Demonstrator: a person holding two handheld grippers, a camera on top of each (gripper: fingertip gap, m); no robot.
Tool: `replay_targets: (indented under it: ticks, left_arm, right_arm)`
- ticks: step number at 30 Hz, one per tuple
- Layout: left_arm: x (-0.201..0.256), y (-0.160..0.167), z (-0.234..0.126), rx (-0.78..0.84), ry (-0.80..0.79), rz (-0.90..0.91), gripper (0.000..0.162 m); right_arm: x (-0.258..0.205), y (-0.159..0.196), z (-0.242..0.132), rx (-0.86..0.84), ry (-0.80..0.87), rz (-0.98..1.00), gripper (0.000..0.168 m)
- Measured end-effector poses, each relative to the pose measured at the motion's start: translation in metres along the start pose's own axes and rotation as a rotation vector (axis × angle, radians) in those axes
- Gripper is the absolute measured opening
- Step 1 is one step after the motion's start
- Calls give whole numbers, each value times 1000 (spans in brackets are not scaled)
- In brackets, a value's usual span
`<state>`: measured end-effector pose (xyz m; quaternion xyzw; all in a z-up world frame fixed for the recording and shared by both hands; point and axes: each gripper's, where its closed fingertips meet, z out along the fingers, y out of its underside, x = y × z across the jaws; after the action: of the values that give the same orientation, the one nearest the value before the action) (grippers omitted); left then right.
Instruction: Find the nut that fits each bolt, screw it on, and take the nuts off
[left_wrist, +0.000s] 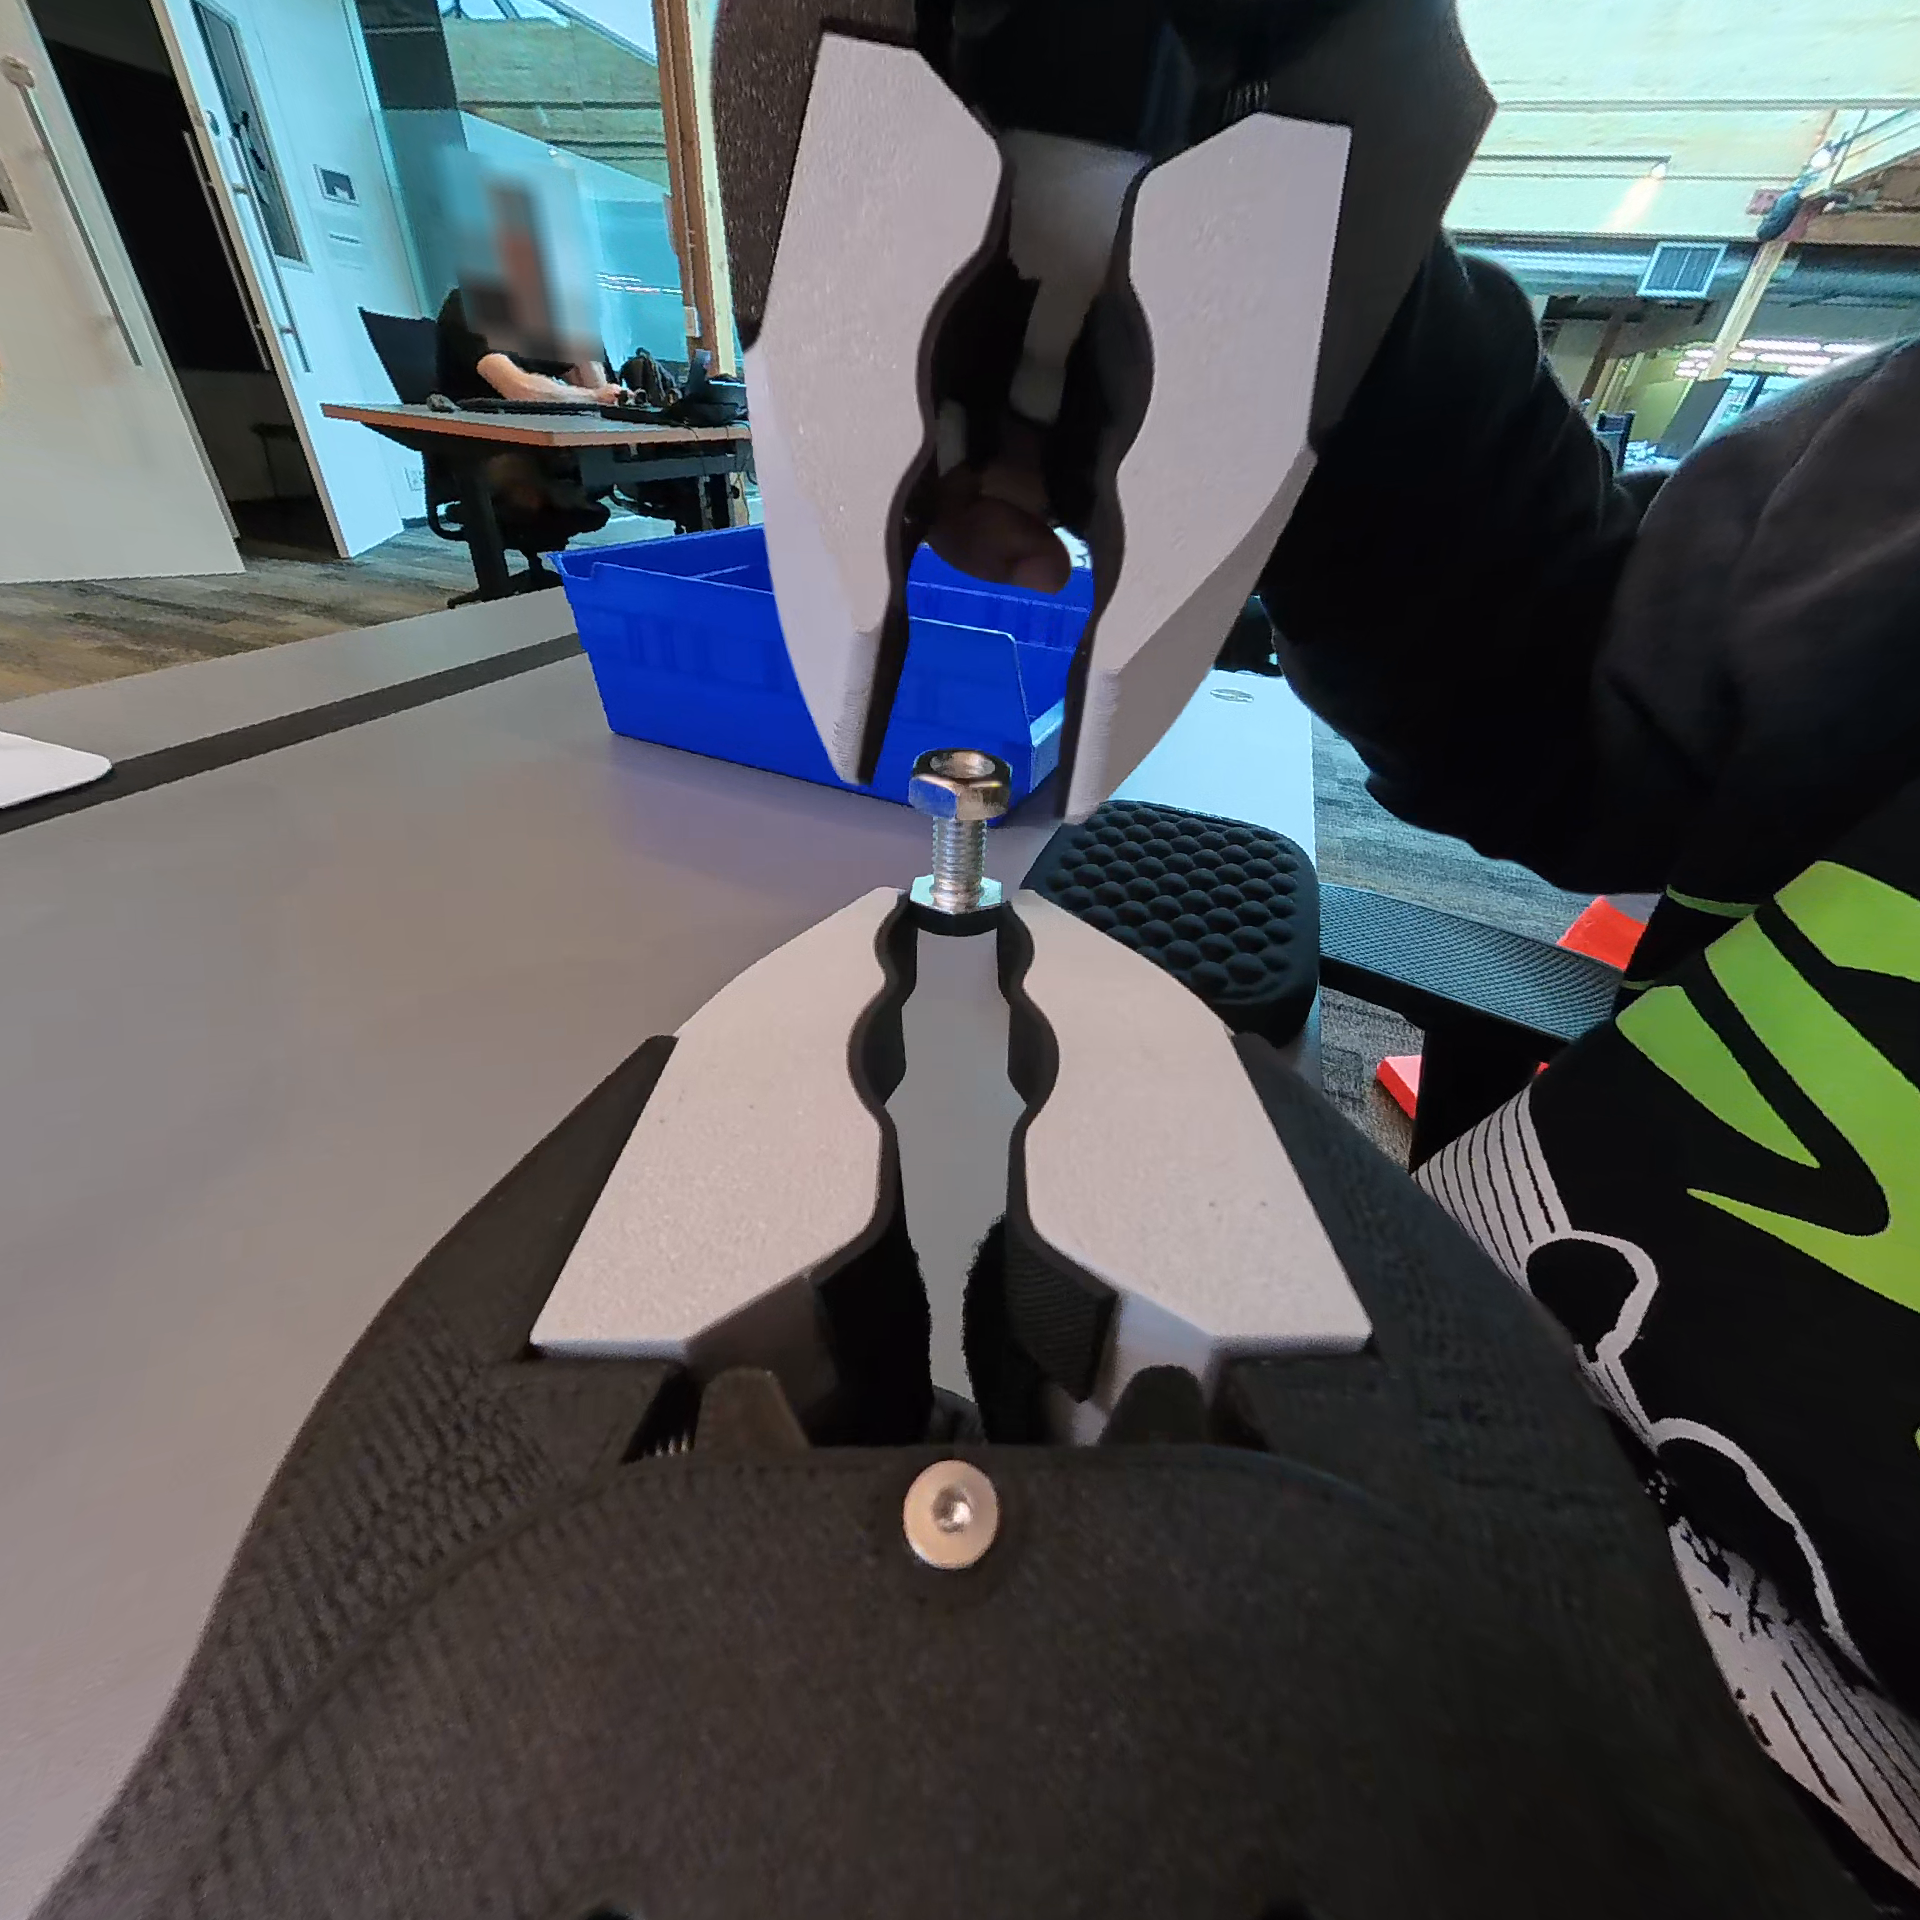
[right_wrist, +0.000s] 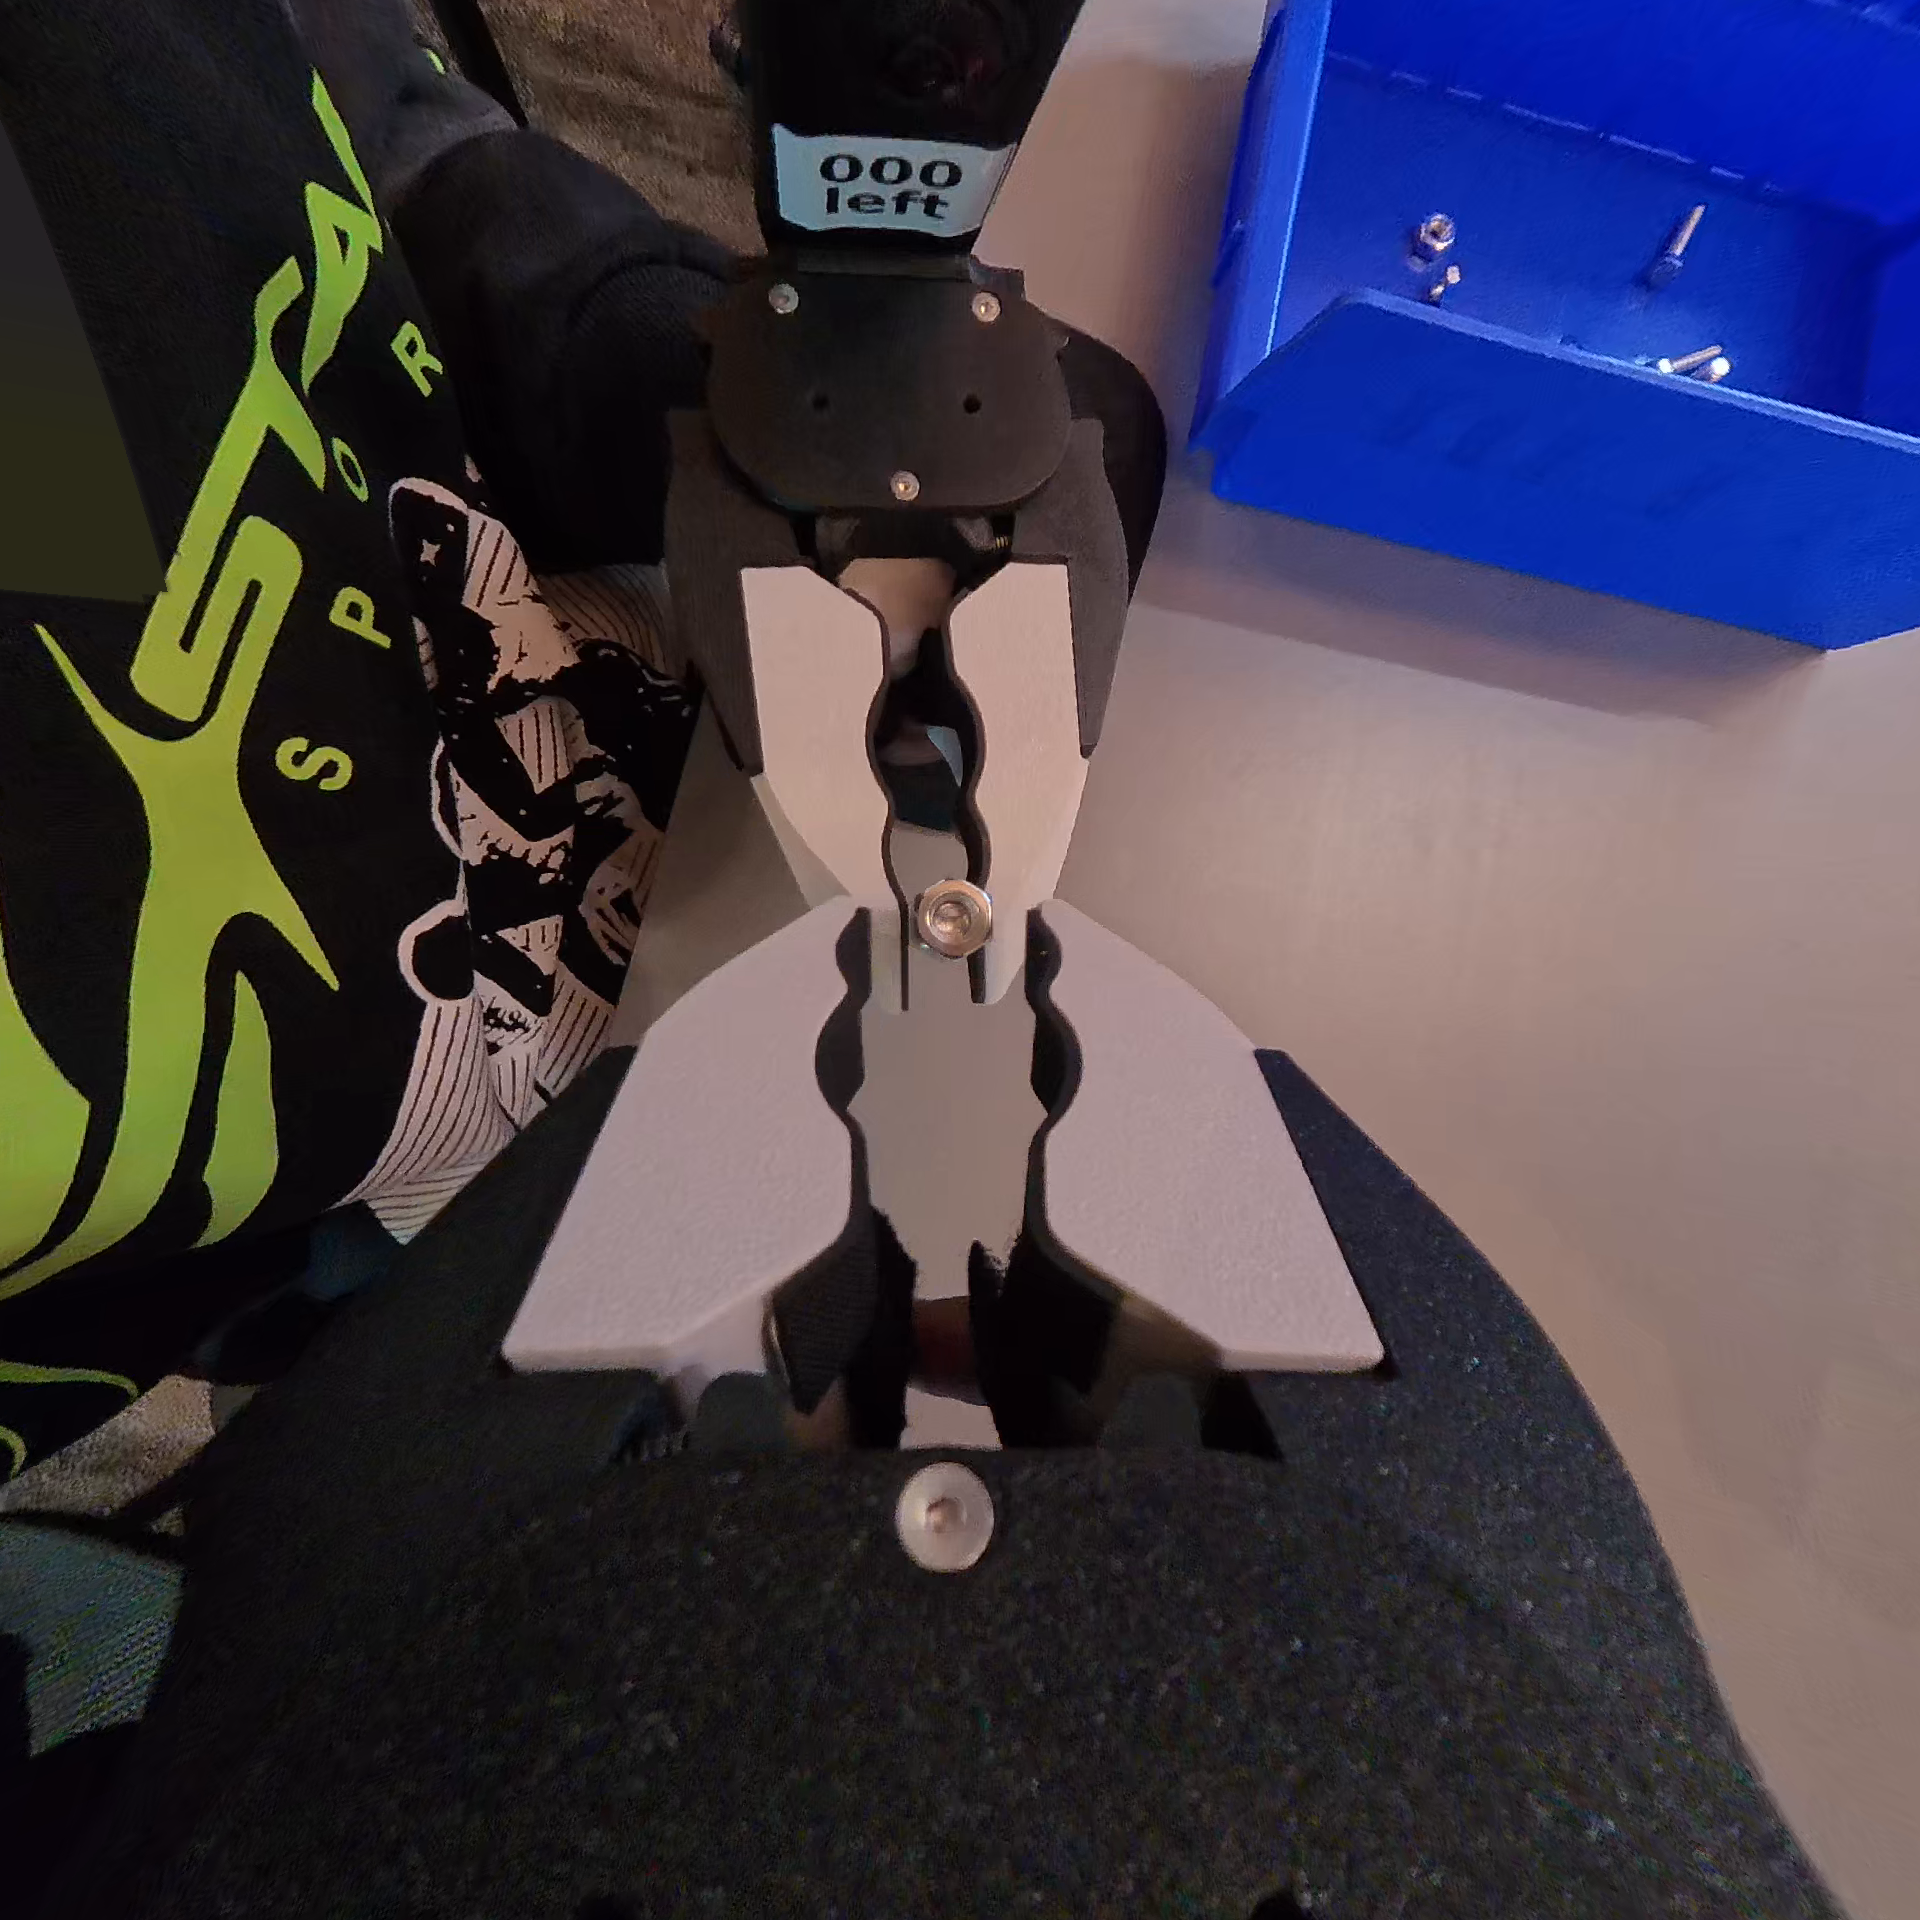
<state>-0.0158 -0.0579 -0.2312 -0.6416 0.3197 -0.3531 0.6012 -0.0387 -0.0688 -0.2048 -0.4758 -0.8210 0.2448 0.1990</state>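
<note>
The grey bench is the biggest thing here, wide and mostly bare. On its far side sits a blue bin, and when I look down from my right side I see a few spare bolts and a nut lying in it. Beside the bench there is a black chair arm pad with little bumps, well away from my work.

My left gripper points up and forward. Its jaws are squeezed shut on the head of the bolt, so the bolt stands up with its threads in the air. I think I hold it this way so it cannot spin while the nut turns.

My right gripper comes down from above. Its jaws are apart — one tip on each side of the nut on the bolt, not pinching it as far as I can tell. The nut sits at the very top of the threads, so it is barely on — or almost off. I cannot tell which.

Nothing stands in the way. The two grippers are tip to tip, though, so they could bump.
</note>
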Motion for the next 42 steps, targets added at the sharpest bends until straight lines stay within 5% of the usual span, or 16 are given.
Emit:
replay_targets:
  ticks: [5, 9, 13, 30, 42]
  left_arm:
    - [-8, -5, -4, 24, -37, 10, 15]
    - [-18, -7, -6, 40, -69, -1, 15]
    - [-24, -6, -8, 29, -96, 8, 15]
    - [-32, -4, -8, 24, -119, -15, 15]
    - [-33, -2, -6, 4, -130, -9, 15]
  right_arm:
    - [5, -14, -3, 266, 65, 131, 57]
    - [16, -26, -3, 640, 167, 303, 68]
    - [18, -26, 1, 770, 260, 332, 68]
    - [11, -15, 0, 818, 256, 374, 50]
    - [16, -21, 6, 830, 267, 363, 59]
